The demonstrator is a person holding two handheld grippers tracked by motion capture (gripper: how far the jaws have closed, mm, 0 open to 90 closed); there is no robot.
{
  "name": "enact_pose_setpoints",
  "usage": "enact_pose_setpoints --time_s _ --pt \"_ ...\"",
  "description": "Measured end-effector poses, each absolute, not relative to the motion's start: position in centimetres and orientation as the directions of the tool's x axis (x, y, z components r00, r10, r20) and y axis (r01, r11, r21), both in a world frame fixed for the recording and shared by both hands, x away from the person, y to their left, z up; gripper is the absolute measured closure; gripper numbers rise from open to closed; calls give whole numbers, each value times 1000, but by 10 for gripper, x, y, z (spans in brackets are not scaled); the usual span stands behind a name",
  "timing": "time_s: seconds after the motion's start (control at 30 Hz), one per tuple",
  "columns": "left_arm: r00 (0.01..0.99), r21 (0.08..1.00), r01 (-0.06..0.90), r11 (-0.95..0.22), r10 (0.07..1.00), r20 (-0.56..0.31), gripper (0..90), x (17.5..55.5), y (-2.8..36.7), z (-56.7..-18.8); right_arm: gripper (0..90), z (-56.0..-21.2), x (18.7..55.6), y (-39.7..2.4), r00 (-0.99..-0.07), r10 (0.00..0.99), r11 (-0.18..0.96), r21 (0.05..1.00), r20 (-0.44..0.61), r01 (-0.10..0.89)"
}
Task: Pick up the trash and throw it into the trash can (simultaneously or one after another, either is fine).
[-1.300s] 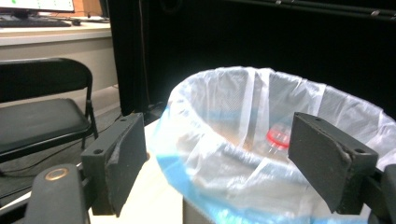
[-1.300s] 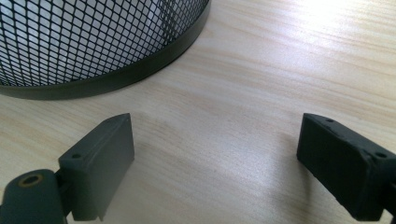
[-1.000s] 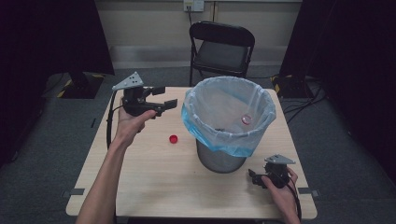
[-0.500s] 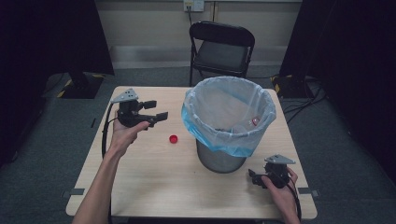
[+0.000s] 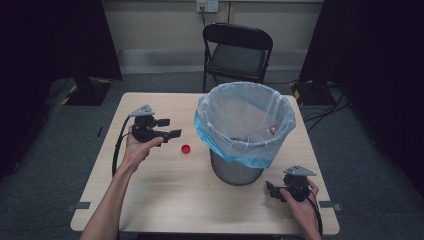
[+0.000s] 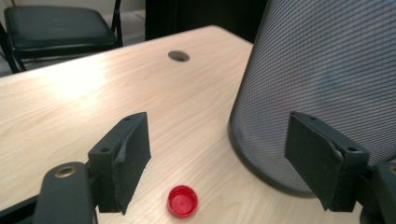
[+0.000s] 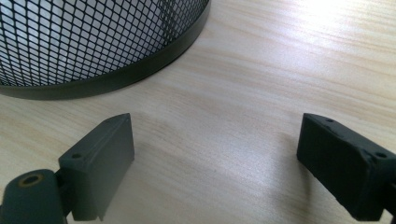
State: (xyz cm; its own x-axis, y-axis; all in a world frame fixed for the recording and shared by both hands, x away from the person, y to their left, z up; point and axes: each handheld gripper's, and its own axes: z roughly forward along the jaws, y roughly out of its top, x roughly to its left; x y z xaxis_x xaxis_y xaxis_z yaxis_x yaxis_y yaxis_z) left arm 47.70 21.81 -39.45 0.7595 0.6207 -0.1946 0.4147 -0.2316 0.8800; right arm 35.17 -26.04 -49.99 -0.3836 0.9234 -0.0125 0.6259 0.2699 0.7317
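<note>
— Fingers (image 6: 122, 163) of the left gripper (image 5: 169, 128) stand wide apart, though the jaws have just been closing a little; nothing sits between the pads; agreed?

— Agreed; in the left gripper view the red bottle cap (image 6: 182, 201) lies flat on the table (image 6: 70, 93), low between the two jaws and ahead of them, untouched.

— And from the high view?

— The red bottle cap (image 5: 185, 148) rests on the wood between the left gripper and the mesh bin (image 5: 235, 170); it is near the bin's base, not touching it; the gripper hovers just beside it, pointing toward the bin.

— What of the right gripper (image 5: 271, 190)?

— It is held low by the bin's near right side; its jaws are spread wide over bare wood, holding nothing; the bin's dark rim (image 7: 140, 65) curves past in front of them.

— The bin itself?

— Upright, lined with a blue bag (image 5: 240, 145) folded over its top.
</note>
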Motion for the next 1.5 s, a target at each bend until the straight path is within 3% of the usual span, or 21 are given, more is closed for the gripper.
enact_pose_setpoints --time_s 0.3,0.57,0.7,1.1,1.3,1.5 --pt "732 822 472 -318 661 -165 258 492 207 -424 104 -500 352 -260 -383 923 270 732 -12 626" --pt "715 789 518 -330 673 -189 257 496 205 -453 104 -500 352 -260 -384 923 270 732 -12 626" --pt "700 764 553 -332 682 -210 330 497 205 -469 104 -500 352 -260 -383 924 270 732 -12 626" --pt "725 729 552 -405 665 -180 365 499 189 -483 104 -500 352 -260 -383 923 270 732 -13 626" --pt "742 723 532 -441 654 -147 426 498 179 -488 104 -500 352 -260 -384 923 270 732 -12 626" --pt "749 700 479 -529 662 -13 539 494 167 -489 105 -500 352 -261 -389 921 270 732 -8 625"
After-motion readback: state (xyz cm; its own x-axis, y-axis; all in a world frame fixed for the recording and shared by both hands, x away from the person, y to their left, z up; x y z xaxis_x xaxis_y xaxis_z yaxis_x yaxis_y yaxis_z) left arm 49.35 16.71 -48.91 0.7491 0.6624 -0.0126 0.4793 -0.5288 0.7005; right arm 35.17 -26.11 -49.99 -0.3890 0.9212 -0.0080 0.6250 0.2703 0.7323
